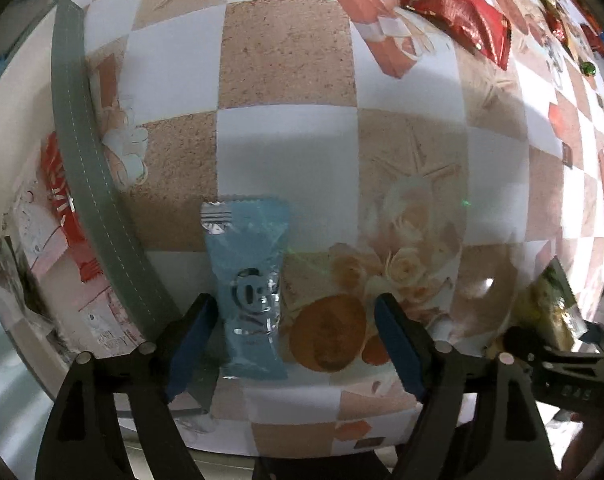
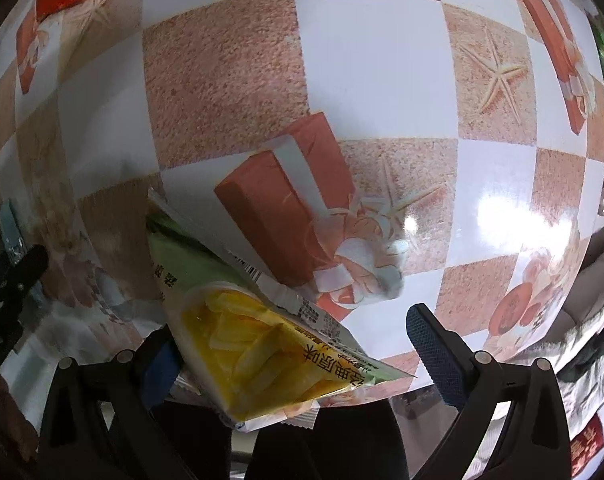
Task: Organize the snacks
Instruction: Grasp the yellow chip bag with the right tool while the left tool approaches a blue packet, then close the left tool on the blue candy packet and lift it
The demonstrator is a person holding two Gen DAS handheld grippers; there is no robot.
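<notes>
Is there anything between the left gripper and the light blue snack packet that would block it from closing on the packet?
Nothing visible blocks it. The left gripper is open and the light blue packet lies flat on the tablecloth between its fingers, close to the left one. The grey-green box edge lies apart, further left.

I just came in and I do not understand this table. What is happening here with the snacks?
A person is sorting snacks on a patterned table, one tool in each hand. The left tool is open above a light blue packet that lies flat between its fingers, not gripped. The right tool has a yellow and green snack bag against its left finger; whether it is clamped is unclear. A red packet waits farther away.
</notes>
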